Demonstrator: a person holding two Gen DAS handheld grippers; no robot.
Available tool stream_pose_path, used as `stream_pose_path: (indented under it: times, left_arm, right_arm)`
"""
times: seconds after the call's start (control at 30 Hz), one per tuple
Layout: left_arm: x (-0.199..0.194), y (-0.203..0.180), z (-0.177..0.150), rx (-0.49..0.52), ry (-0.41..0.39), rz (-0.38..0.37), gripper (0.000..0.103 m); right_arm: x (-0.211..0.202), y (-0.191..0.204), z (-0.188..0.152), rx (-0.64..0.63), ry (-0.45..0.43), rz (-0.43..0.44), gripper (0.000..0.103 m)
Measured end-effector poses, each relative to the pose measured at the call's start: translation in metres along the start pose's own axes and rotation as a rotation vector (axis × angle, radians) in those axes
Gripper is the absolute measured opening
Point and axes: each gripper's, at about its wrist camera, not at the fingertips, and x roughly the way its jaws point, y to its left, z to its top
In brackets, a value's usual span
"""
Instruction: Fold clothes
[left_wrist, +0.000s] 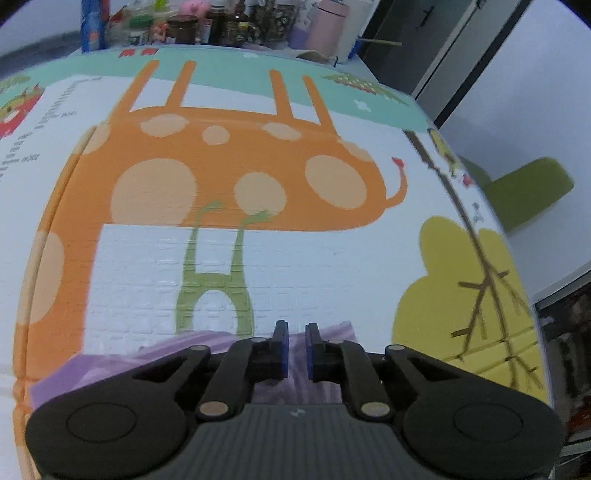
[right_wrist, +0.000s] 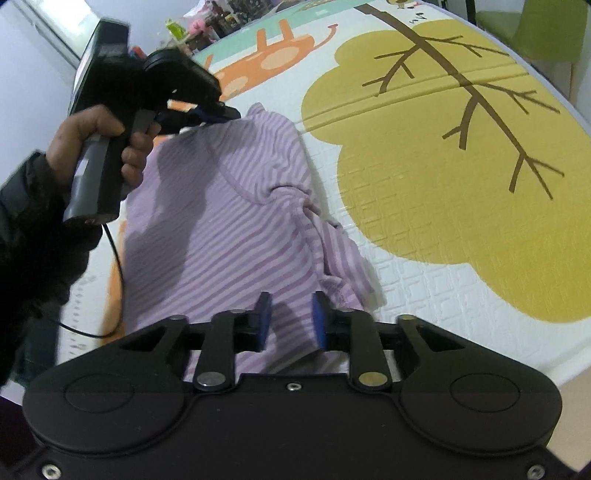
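Where the play mat (right_wrist: 424, 280) shows its yellow tree, one striped lilac garment (right_wrist: 229, 229) lies crumpled along the tree's left side, its far end touching the orange giraffe print. It is the only piece of clothing in either view. Its near right edge is bunched into several folds, and a curved seam runs across the middle.

Two grippers are at work, one per hand. The left gripper (right_wrist: 216, 112) reaches in over the garment's far end, gripped by one bare hand (right_wrist: 99, 147) coming out of a dark sleeve (right_wrist: 29, 221), with a thin black cable (right_wrist: 116, 258) trailing from the handle. In the left wrist view its two blue pads (left_wrist: 283, 349) stand close with a narrow slit between them, lilac cloth showing in that slit and below the fingers; whether the pads actually pinch the cloth cannot be told, though they are nearly pressed together.

The right gripper (right_wrist: 291, 319) hangs over the garment's near end. Its two blue pads are spread with a clear gap, striped cloth visible through it, neither pad pressing on the fabric.

At the mat's far edge stands a crowded row of bottles and jars (left_wrist: 221, 26), too blurred to count. One green chair (left_wrist: 528, 192) sits off the mat's right side.
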Motion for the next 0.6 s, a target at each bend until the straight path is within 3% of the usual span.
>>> stream_pose_path:
  times: [0.13, 0.2, 0.27, 0.43, 0.6]
  left_arm:
    - [-0.032, 0.005, -0.001, 0.033, -0.067, 0.045, 0.056]
    - [-0.048, 0.008, -0.004, 0.052, -0.090, 0.042, 0.061]
    - [-0.062, 0.009, -0.006, 0.072, -0.095, 0.037, 0.071]
    - [-0.091, 0.018, -0.024, 0.147, -0.079, 0.074, 0.081]
    - [-0.108, 0.028, -0.052, 0.219, -0.043, 0.129, 0.089]
  right_arm:
    - [-0.014, 0.010, -0.001, -0.047, -0.027, 0.021, 0.055]
    - [-0.020, 0.020, -0.001, -0.098, -0.043, -0.002, 0.078]
    - [-0.025, 0.029, -0.001, -0.133, -0.057, -0.015, 0.087]
    - [-0.031, 0.049, 0.000, -0.174, -0.087, -0.032, 0.089]
    - [-0.036, 0.067, 0.002, -0.220, -0.139, -0.105, 0.096]
